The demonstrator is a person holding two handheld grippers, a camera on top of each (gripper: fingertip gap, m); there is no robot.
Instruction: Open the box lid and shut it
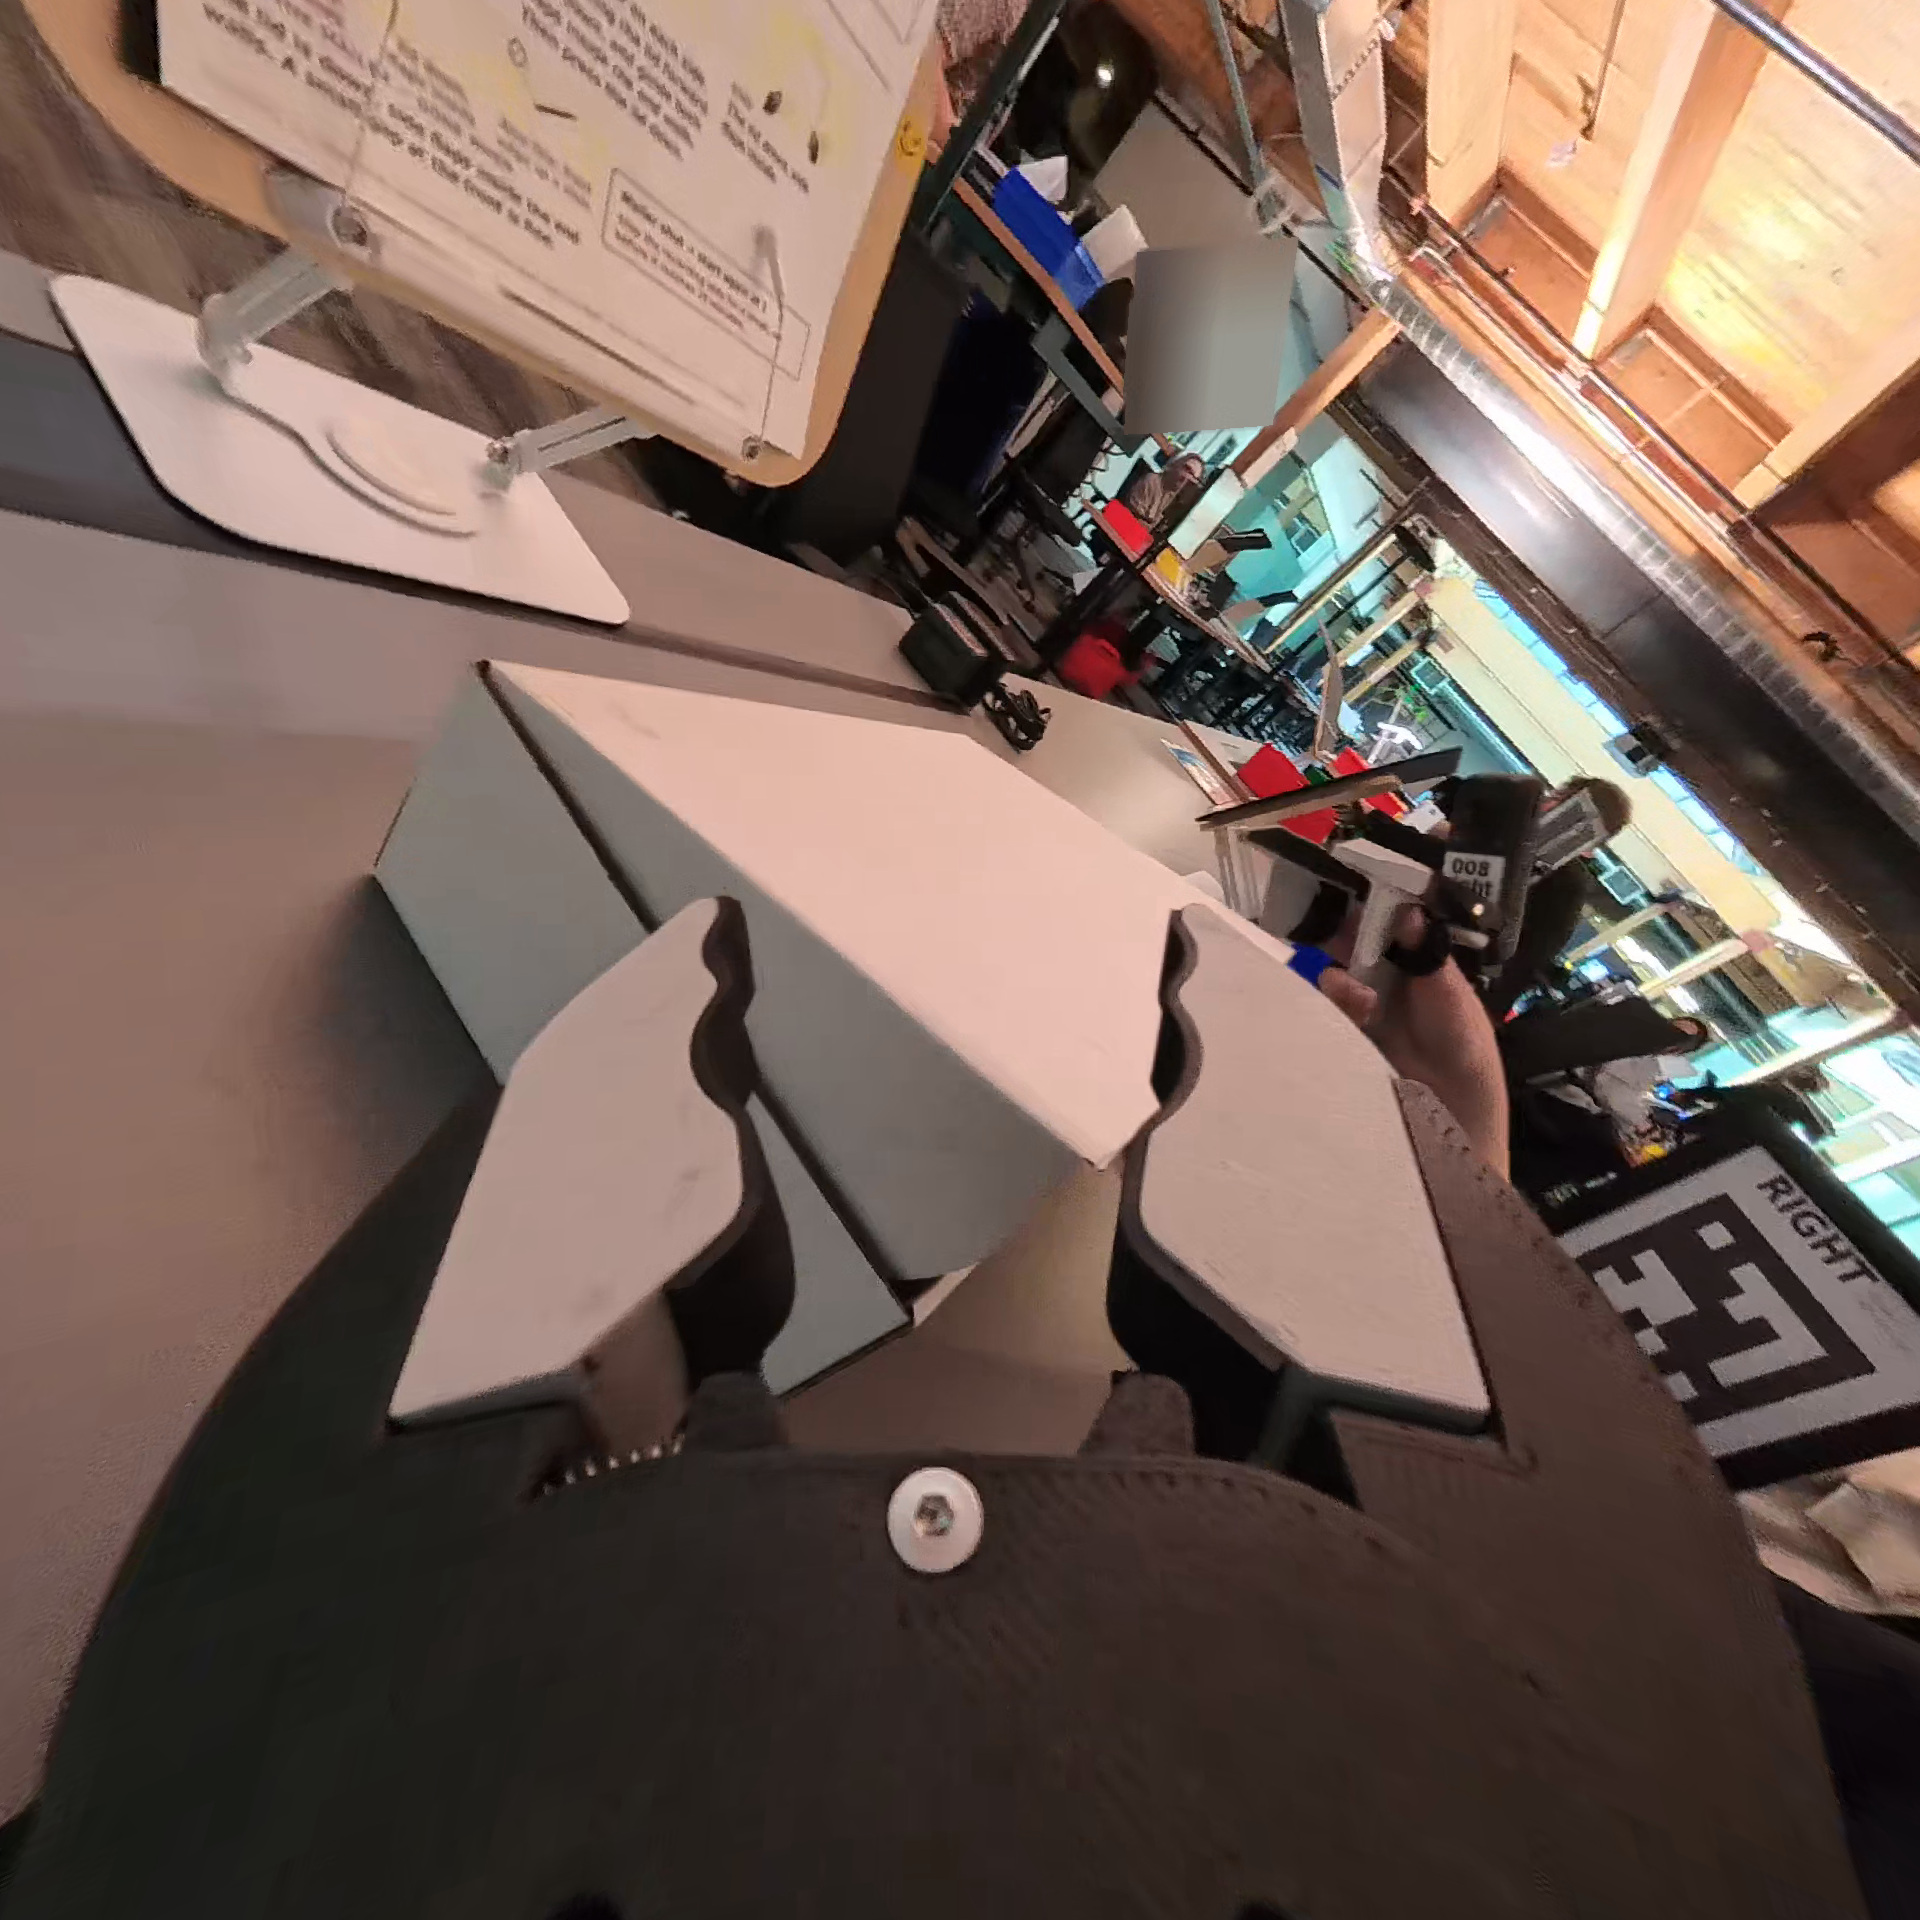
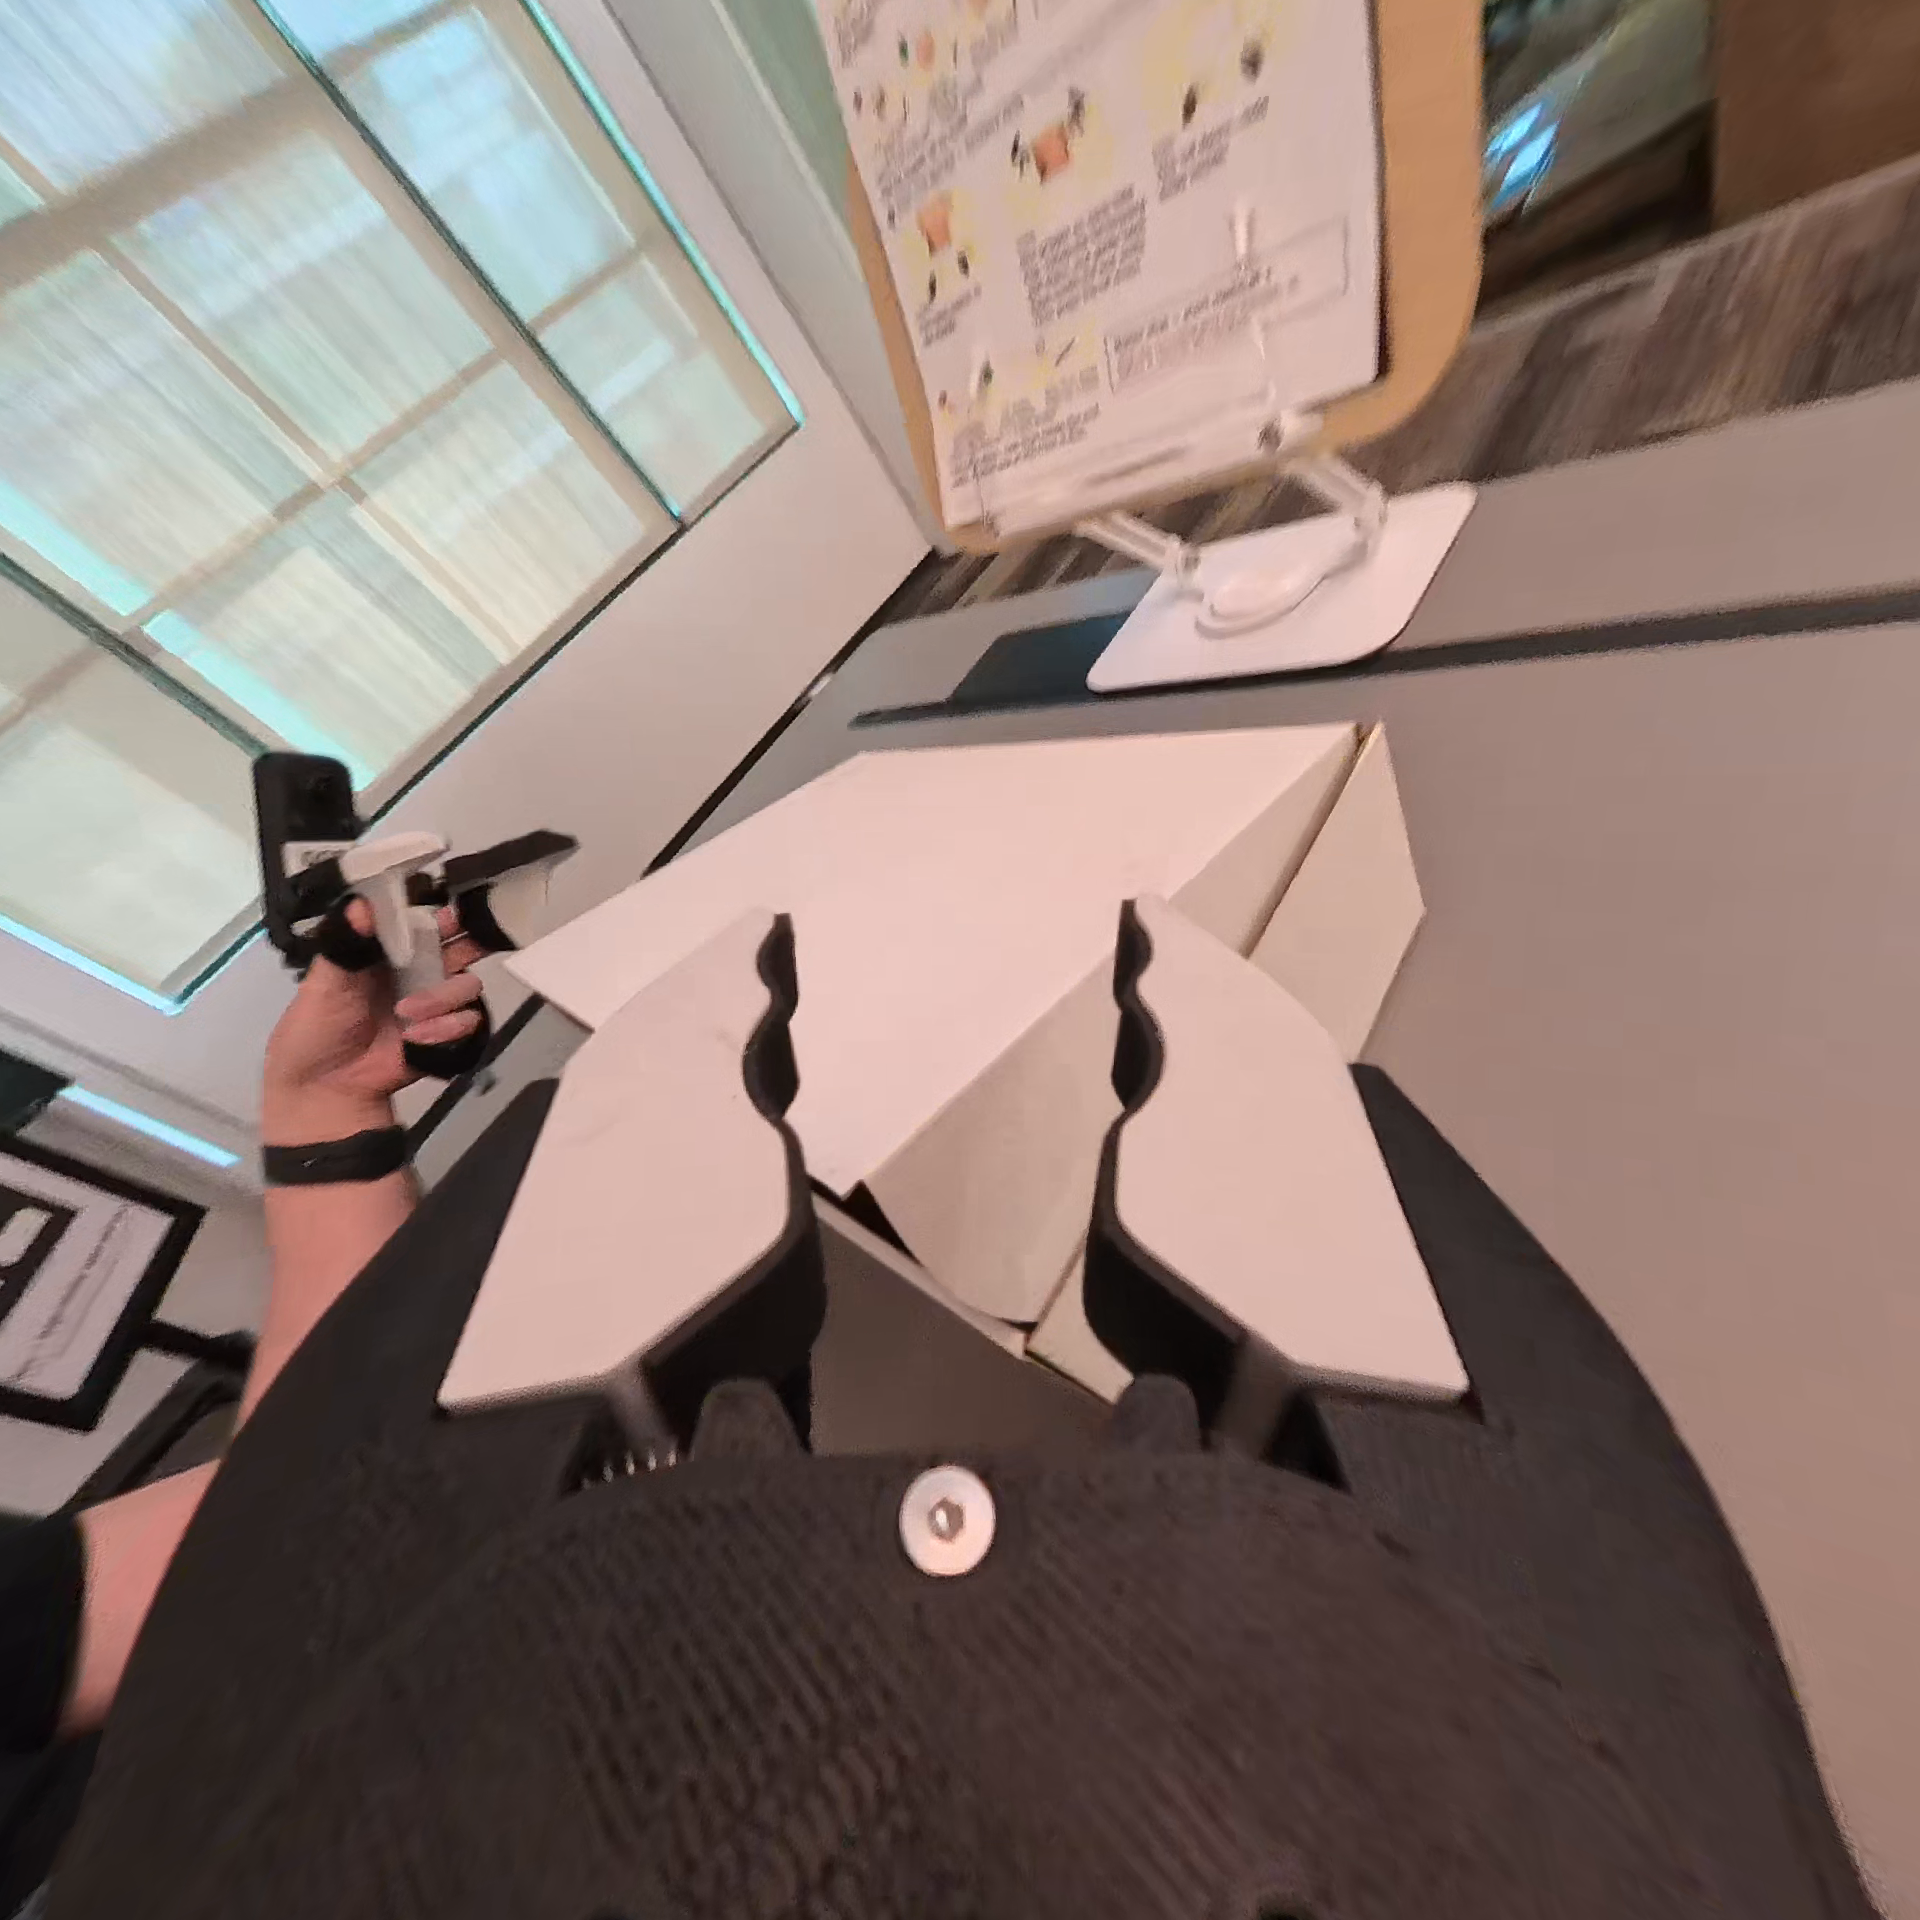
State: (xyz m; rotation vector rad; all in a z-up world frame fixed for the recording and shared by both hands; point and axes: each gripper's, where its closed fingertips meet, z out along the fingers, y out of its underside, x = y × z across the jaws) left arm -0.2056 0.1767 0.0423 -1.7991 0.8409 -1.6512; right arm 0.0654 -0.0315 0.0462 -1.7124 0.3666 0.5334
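Note:
A white cardboard box (image 1: 831, 873) stands on the grey table, its lid down or nearly down. In the left wrist view my left gripper (image 1: 951, 935) is open, its fingers on either side of the box's near corner, not clamped on it. In the right wrist view the same box (image 2: 987, 883) lies ahead, and my right gripper (image 2: 951, 935) is open over its near corner, where the lid's front flap sits slightly lifted. Each gripper also shows in the other's view, hand-held beside the box: the right one (image 1: 1382, 904), the left one (image 2: 457, 904).
A wooden stand holding a printed sheet (image 1: 582, 187) sits on a white base plate (image 1: 343, 468) behind the box; it also shows in the right wrist view (image 2: 1122, 260). A black adapter and cable (image 1: 966, 665) lie on the table farther back. Windows (image 2: 312, 364) are on the left.

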